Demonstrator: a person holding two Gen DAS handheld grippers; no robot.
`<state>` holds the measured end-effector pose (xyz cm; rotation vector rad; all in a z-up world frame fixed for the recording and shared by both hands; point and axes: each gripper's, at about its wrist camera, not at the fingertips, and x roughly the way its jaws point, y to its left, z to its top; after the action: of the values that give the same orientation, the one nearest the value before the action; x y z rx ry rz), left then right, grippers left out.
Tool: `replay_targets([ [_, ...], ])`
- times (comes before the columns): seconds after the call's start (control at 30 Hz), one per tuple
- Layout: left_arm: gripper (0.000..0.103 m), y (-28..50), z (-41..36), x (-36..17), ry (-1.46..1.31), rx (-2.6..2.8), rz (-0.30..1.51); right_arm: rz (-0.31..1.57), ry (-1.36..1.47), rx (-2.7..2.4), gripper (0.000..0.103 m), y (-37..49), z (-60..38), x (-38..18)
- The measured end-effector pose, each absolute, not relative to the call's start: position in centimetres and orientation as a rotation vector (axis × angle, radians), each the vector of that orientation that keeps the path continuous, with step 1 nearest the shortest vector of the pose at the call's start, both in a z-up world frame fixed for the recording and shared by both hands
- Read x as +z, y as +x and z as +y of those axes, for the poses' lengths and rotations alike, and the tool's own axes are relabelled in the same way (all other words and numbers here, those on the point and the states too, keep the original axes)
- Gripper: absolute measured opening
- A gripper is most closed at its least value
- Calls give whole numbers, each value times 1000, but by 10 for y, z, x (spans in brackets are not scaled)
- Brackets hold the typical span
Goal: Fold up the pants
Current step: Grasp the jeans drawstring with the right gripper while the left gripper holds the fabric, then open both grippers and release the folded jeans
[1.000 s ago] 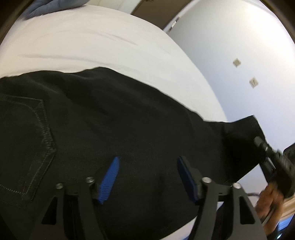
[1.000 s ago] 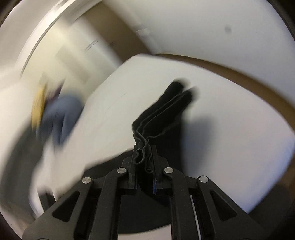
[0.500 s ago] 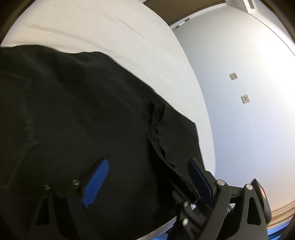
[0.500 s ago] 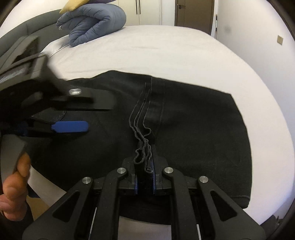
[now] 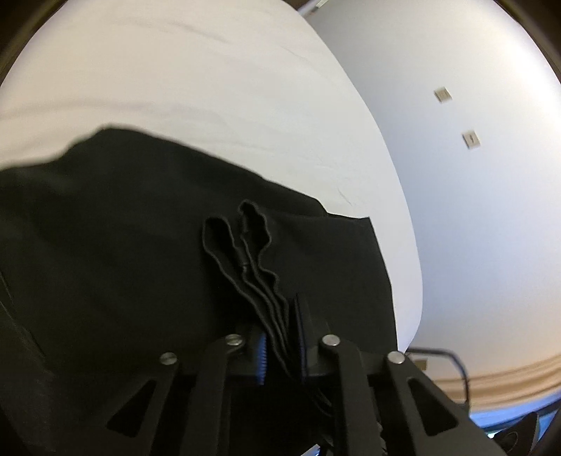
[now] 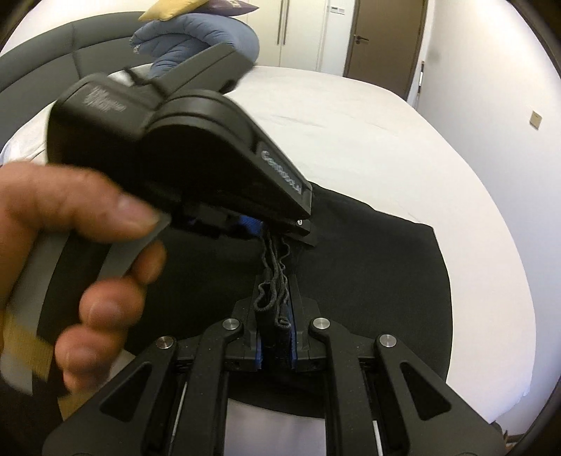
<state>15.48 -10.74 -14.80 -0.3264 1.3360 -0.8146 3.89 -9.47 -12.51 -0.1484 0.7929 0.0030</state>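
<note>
Black pants (image 5: 122, 245) lie spread on a white bed (image 5: 210, 87). My left gripper (image 5: 280, 343) is shut on the bunched hem layers (image 5: 245, 245) of the pants. In the right wrist view my right gripper (image 6: 275, 336) is shut on the same stacked hem edges (image 6: 271, 308), a little nearer than the left gripper (image 6: 266, 228), whose body and the hand holding it fill the left half. The rest of the pants (image 6: 368, 280) lies flat beyond.
A blue rolled duvet (image 6: 196, 45) and a yellow pillow (image 6: 168, 8) sit at the grey headboard (image 6: 52, 63). A white wall (image 5: 473, 175) with two small plates stands beside the bed. A door (image 6: 384, 38) is at the far end.
My left gripper has moved over to the hem bundle and closed on it; it was open half a second ago. My right gripper still holds the hem.
</note>
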Motion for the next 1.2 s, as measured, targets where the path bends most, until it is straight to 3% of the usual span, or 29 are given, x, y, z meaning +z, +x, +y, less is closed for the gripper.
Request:
replay_targets([
  [0.3,11,168,-63,-139,-96,-778,1325,828,-223,132,10,39,-18,-135],
  [0.83,12,183,-30,-160,-98,-723,1339,939,-238,208,13,41,34,-160],
  [0.97,19,182,-25,-165,-120,-718,1343,995,-191,222,18,43,33,-170],
  [1.0,26,181,-21,-163,-126,-708,1334,1007,-138,248,20,44,21,-166],
  [1.07,41,178,-16,-154,-90,-664,1296,1055,7,344,48,38,5,-159],
  [1.1,55,177,-13,-148,-72,-640,1274,1057,63,375,54,33,-4,-155],
  [1.17,70,171,-3,-130,-33,-559,1202,1041,167,445,55,17,-29,-143],
  [1.2,71,169,0,-123,-15,-529,1173,1029,226,479,55,10,-44,-137],
])
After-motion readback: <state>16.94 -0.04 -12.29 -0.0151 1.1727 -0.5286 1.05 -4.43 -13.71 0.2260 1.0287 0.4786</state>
